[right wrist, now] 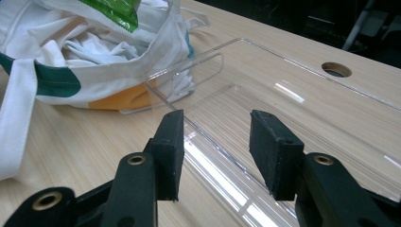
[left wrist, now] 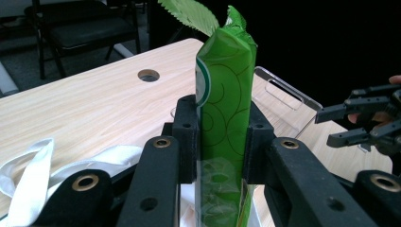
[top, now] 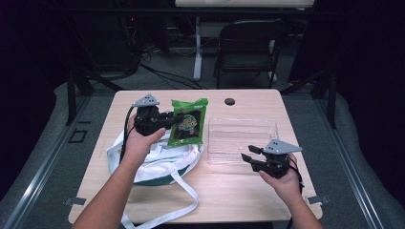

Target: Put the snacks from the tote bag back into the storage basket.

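High view: left gripper (top: 168,120) held above the white cloth bag (top: 157,164), jaws clamped on a green snack packet (top: 189,121); packet is lifted, hanging over the bag's far edge, just left of the clear tray (top: 241,125); bag lies on the table (top: 239,191) w/ its straps trailing toward the near edge; right gripper (top: 252,153) sits at the tray's near right corner, jaws apart, nothing btwn them; round hole (top: 229,101) in the tabletop beyond the tray; dark folding chair (top: 248,45) on the floor further back.

Left gripper view: both pads pressed on the packet (left wrist: 226,94) from either side; packet stands edge-on and upright btwn them, crimped top sticking up; tray handle (left wrist: 283,90) behind it; the other gripper (left wrist: 338,125) shows far right, jaws parted; bit of bag (left wrist: 33,165) lower left.

Right gripper view: jaws stand fairly wide, empty, poised over the tray's near rim (right wrist: 208,137); can't tell if they touch it; bag (right wrist: 85,56) upper left, just beside the tray, w/ a corner of the green packet (right wrist: 113,12) above it; hole (right wrist: 336,69) far right.
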Tool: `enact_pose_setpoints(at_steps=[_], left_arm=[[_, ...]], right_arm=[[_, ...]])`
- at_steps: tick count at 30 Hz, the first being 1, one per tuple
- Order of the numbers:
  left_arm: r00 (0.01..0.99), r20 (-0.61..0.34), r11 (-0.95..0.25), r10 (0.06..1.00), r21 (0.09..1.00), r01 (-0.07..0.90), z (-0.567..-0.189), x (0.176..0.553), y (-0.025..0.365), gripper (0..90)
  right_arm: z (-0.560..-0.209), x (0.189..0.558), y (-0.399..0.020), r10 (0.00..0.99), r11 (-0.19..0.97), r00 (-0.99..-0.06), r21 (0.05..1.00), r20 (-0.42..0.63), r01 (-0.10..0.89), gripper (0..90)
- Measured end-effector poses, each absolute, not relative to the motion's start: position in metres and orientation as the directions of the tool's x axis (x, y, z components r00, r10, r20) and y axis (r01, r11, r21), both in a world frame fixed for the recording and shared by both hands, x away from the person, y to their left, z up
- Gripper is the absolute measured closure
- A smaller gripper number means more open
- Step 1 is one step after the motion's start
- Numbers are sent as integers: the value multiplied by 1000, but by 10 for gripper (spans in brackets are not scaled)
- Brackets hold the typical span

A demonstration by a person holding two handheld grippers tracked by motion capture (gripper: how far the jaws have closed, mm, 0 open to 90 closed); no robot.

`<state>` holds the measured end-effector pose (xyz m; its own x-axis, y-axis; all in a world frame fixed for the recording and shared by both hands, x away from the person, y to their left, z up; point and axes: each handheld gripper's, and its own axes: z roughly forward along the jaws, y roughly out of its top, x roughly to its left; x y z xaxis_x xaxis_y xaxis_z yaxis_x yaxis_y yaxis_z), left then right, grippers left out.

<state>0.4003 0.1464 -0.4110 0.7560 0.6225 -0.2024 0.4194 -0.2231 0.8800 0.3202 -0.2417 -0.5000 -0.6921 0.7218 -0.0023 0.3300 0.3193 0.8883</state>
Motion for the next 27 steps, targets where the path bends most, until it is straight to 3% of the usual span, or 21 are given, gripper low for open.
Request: enact_pose_setpoints(at_steps=[20,27], left_arm=[[757,-210,-226,618,875,427,-417,403,144,733],[761,-209,-233,614,873,428,-417,403,143,733]], right_arm=[[-445,361,-223,580,562,-804,780,-134,276,537],[-422,373,-214,544,604,-824,756,-162,250,590]])
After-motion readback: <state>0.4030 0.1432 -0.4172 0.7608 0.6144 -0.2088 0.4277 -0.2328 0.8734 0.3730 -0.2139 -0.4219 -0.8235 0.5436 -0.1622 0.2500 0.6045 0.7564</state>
